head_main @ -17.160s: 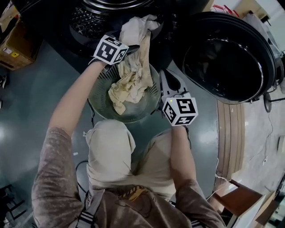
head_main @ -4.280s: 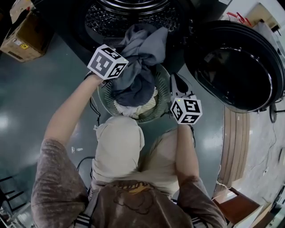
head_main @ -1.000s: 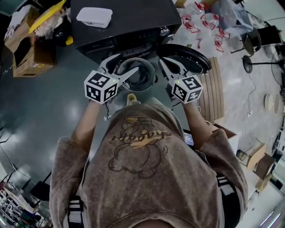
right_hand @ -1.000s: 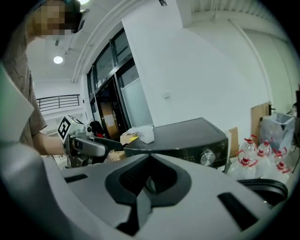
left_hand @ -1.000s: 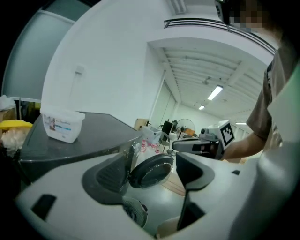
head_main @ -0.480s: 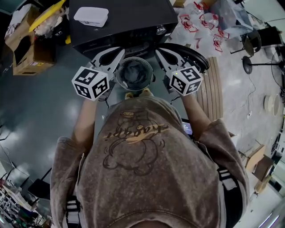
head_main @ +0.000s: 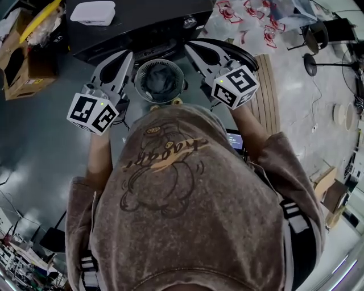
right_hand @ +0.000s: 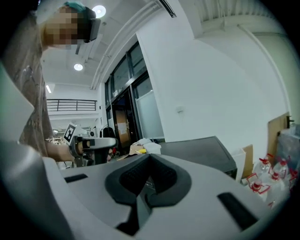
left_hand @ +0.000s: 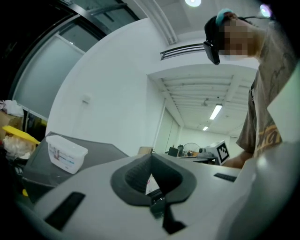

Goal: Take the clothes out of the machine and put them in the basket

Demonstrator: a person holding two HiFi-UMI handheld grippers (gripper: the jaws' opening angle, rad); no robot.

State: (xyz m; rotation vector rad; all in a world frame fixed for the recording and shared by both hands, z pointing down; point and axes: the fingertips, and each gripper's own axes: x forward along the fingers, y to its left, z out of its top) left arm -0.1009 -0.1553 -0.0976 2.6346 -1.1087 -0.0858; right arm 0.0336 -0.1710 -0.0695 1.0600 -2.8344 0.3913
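Note:
A round mesh basket point(head_main: 140, 68) stands on the floor in front of the black washing machine point(head_main: 153, 25), with dark grey clothes point(head_main: 160, 79) bundled inside it. My left gripper point(head_main: 126, 55) hovers left of the basket; its jaws have just closed and nothing is between them. In the left gripper view the left gripper point(left_hand: 151, 158) has its tips meeting over empty air. My right gripper point(head_main: 189, 47) is held right of the basket, and in the right gripper view the right gripper point(right_hand: 149, 158) is shut and empty. The machine's drum is hidden from here.
The machine's round door point(head_main: 245, 55) hangs open on the right. A white lidded box point(head_main: 94, 12) sits on the machine top. Cardboard boxes point(head_main: 23, 71) stand at the left, a wooden slatted board point(head_main: 267, 105) at the right, and red-printed bags point(head_main: 244, 17) behind.
The left jaws went from wide open to shut. Both grippers rose and drew apart, the left sliding left in the head view. Grey clothes now lie in the basket.

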